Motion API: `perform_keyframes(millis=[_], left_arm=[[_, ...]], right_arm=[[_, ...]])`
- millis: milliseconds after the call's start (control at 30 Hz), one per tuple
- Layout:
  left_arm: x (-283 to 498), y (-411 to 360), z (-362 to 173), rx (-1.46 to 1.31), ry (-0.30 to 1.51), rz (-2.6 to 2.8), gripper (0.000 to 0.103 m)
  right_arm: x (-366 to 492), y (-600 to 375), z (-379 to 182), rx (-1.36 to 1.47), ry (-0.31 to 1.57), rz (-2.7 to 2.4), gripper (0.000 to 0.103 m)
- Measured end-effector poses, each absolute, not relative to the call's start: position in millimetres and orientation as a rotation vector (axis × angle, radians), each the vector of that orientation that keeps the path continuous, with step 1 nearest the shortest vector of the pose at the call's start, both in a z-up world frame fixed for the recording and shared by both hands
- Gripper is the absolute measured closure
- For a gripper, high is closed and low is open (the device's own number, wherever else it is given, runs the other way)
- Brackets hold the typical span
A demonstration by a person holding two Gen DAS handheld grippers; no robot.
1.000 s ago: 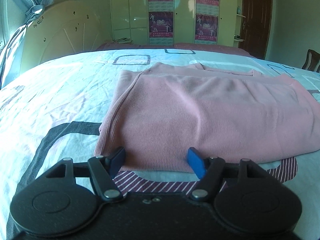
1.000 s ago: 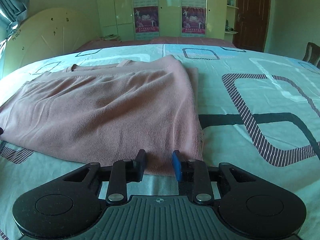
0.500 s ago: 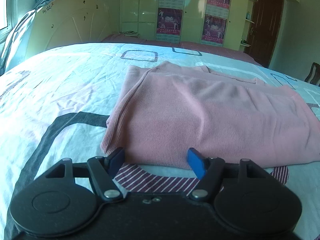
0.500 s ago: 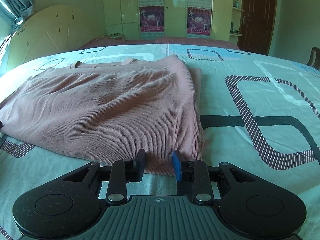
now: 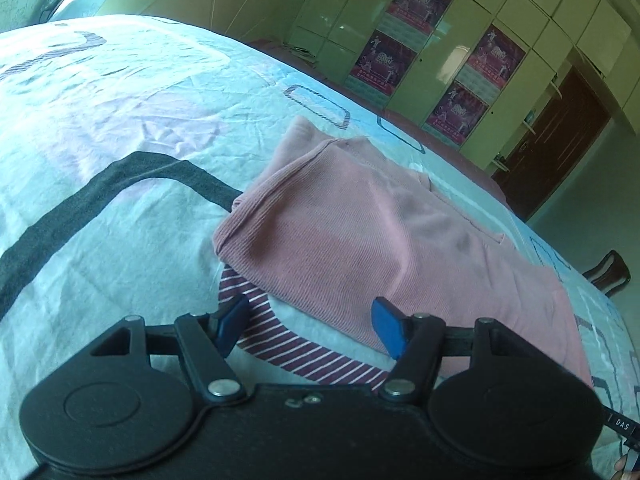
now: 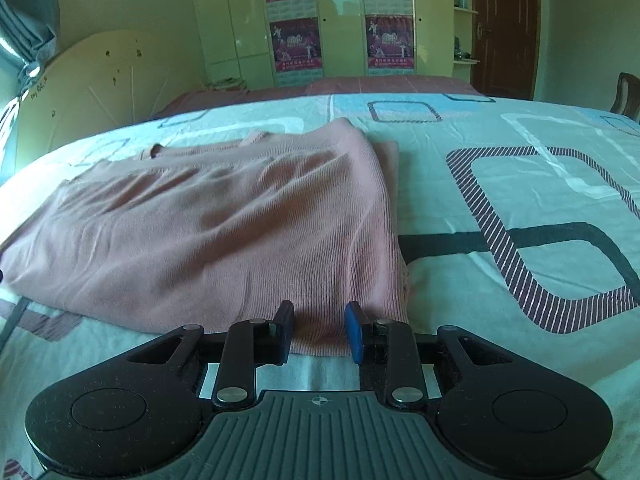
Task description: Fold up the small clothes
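A pink sweater (image 5: 360, 232) lies folded into a wide rectangle on the patterned bed sheet (image 5: 100, 140). In the left wrist view my left gripper (image 5: 308, 320) hovers just short of the sweater's near left corner. Its jaws are closing, with only the striped sheet print between the blue pads. In the right wrist view the same sweater (image 6: 220, 232) spreads to the left. My right gripper (image 6: 319, 328) sits at its near right corner, and the hem fills the narrow gap between the pads.
The bed sheet (image 6: 520, 184) stretches bare to the right of the sweater. A cream headboard (image 6: 100, 92) stands at the left, a wardrobe with posters (image 6: 340, 20) and a brown door (image 6: 504, 28) behind the bed. A wooden chair (image 5: 608, 272) stands past the far edge.
The left wrist view has rolled, so the bed and sweater now slant, and it shifted toward the sweater's left corner. The right wrist view has hardly changed.
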State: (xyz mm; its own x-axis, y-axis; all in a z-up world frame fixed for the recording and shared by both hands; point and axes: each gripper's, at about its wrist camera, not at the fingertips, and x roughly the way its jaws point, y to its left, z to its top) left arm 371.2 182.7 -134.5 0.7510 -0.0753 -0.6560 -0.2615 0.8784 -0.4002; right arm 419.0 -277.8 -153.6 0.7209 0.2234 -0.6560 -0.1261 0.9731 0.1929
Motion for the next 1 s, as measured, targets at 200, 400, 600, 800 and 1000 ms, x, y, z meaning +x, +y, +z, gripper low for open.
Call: perform_keyframes(millis=[200,400,600,800,1000], left_arm=[[383.5,182.2,-142.6,-0.547,0.704,0.064,0.052],[393.1,207.9,-157.9,-0.82,0.606,0.076,0.052],[420.7,221.8,-167.1,-0.958,0.549,0.094,0.055],[445.0,227.9,-179.5,-0.988,0.586,0.09,0.094],[434.0,227.7,-164.0,-0.995,0.503,0.044,0.095]], right_arm=[[428.8,-256.6,-130.3,0.176,0.703,0.27,0.101],[467.9,-214.5,-123.1,0.253,0.721,0.366,0.101],[509.6,-167.0,-130.7,0.276,0.768,0.417,0.101],[526.3,-135.4,-135.9,0.258,0.784,0.47,0.101],[527.7,-120.2,-161.4,0.162,0.878,0.454,0.103]])
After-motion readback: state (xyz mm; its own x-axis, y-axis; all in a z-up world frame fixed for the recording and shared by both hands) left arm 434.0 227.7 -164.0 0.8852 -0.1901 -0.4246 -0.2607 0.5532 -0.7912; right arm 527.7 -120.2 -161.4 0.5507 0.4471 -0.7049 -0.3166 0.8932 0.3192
